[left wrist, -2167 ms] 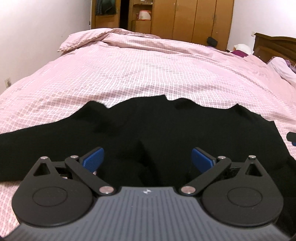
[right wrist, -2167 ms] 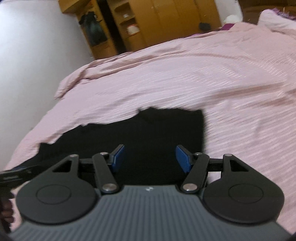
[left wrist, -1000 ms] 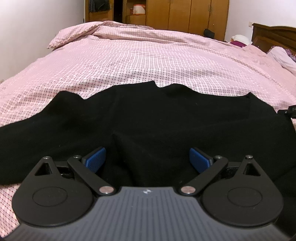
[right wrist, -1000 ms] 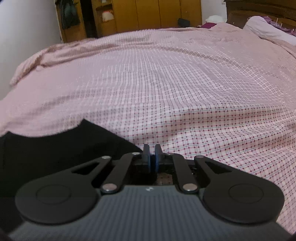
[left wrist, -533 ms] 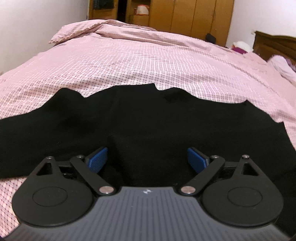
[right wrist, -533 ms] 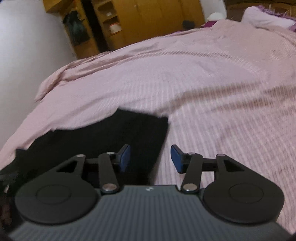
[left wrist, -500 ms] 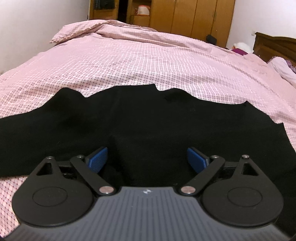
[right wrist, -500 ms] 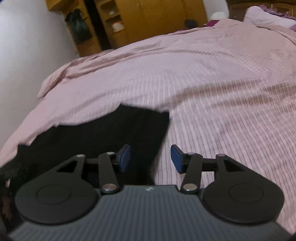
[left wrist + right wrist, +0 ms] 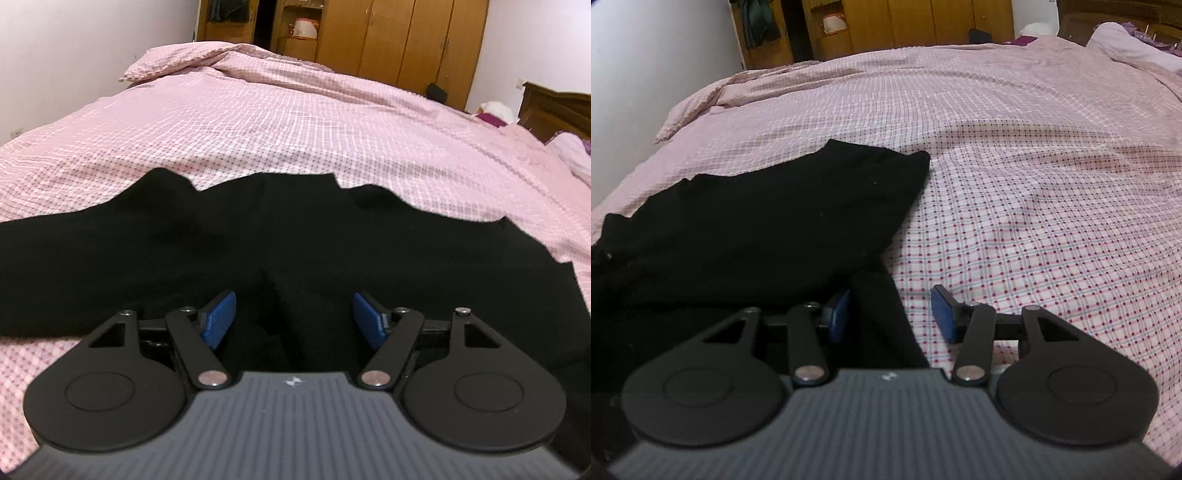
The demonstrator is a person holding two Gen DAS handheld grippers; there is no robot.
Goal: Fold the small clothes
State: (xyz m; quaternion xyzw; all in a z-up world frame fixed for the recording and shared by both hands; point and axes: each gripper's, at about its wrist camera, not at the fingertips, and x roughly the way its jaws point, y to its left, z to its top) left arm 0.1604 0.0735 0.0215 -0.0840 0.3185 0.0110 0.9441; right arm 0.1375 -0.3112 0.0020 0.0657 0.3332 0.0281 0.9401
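Note:
A black garment (image 9: 280, 243) lies spread on the pink checked bedspread (image 9: 295, 129), with a sleeve reaching left. My left gripper (image 9: 294, 320) is open, low over the garment's near middle, where a fold ridge runs between the pads. In the right wrist view the garment (image 9: 775, 221) fills the left side, its right edge folded. My right gripper (image 9: 890, 314) is open over that near right edge, with a strip of black cloth lying between the blue pads (image 9: 942, 314).
The bedspread (image 9: 1034, 184) stretches far ahead and right. A bunched quilt (image 9: 207, 62) lies at the far end. Wooden wardrobes (image 9: 406, 40) stand behind. A wooden headboard (image 9: 554, 110) and pillows are at right. A white wall runs along the left.
My right gripper was shut at the garment's right edge, then opened, and now sits lower over that edge. My left gripper stayed open over the garment, shifting slightly.

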